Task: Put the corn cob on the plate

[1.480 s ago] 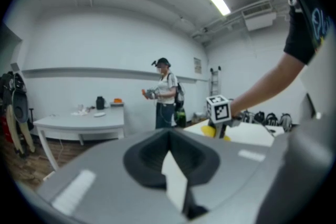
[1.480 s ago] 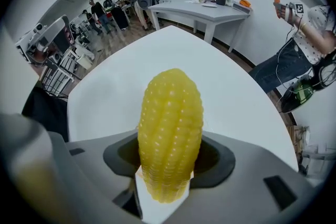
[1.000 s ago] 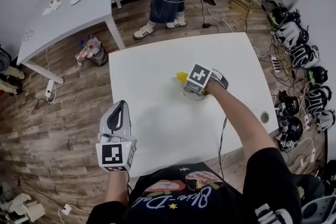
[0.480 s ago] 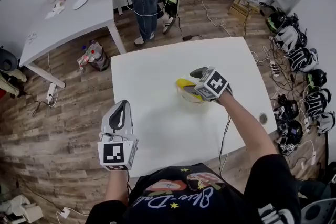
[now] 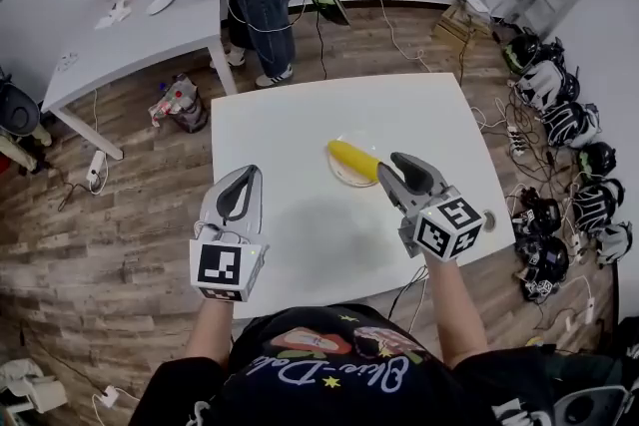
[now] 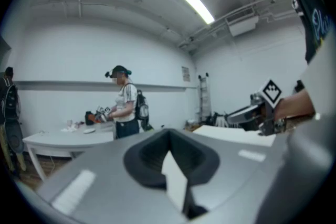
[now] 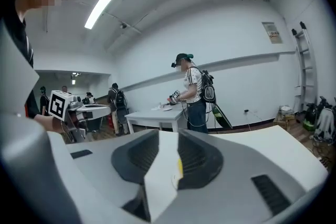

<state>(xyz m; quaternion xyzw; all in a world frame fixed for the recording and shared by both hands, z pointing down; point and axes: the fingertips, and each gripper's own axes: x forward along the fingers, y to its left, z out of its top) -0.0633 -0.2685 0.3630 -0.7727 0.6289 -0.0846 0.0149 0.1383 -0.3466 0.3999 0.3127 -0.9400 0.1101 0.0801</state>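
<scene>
Jaws of the left gripper (image 5: 243, 177) are held together, empty, over the edge of the table (image 5: 290, 135). Corn (image 5: 353, 159) is laid on the plate (image 5: 339, 178) at mid-table. Just beside it the right gripper (image 5: 397, 167) is held, its empty jaws partly apart and closing.

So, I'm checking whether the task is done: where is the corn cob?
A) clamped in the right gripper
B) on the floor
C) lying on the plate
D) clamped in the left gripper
C: the head view shows the corn cob lying across the plate, held by nothing.
</scene>
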